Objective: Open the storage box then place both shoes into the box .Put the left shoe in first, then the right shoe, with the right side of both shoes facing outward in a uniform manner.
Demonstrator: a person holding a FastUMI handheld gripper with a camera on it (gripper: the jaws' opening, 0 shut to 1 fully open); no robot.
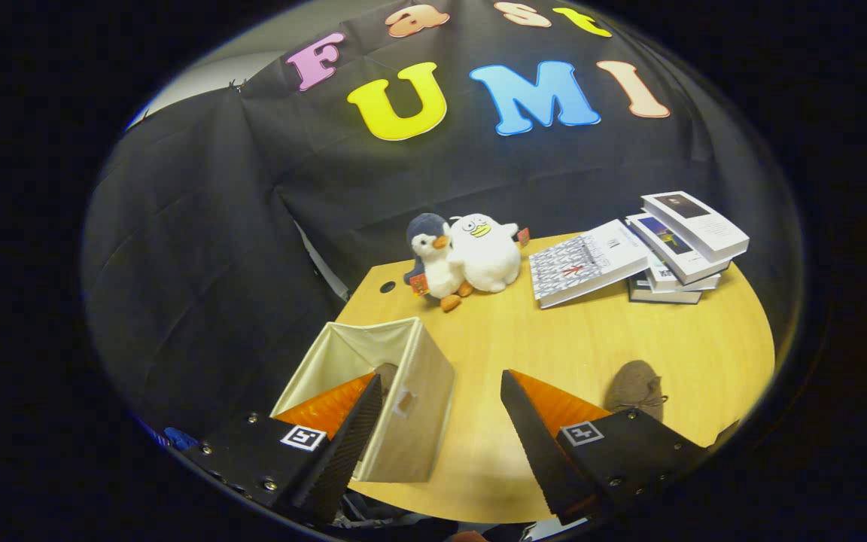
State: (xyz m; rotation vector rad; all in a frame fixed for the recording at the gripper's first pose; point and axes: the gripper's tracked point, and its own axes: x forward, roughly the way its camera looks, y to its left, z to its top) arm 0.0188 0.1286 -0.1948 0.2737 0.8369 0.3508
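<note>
The gripper (441,429) hangs with its fingers spread wide and nothing between them, the open fabric storage box (403,391) just ahead of the left finger at ten o'clock with what looks like one shoe (386,374) already inside, the other brown shoe (635,387) lying just beyond the right finger at two o'clock. That shoe looks soft and light, so it should squash under the pads, and its stiffer heel seems the best grip. Further out the round wooden table (494,339) carries two plush toys (467,256) at twelve o'clock and stacked books (652,252) at one, against the booth's black cloth wall (215,226).
</note>
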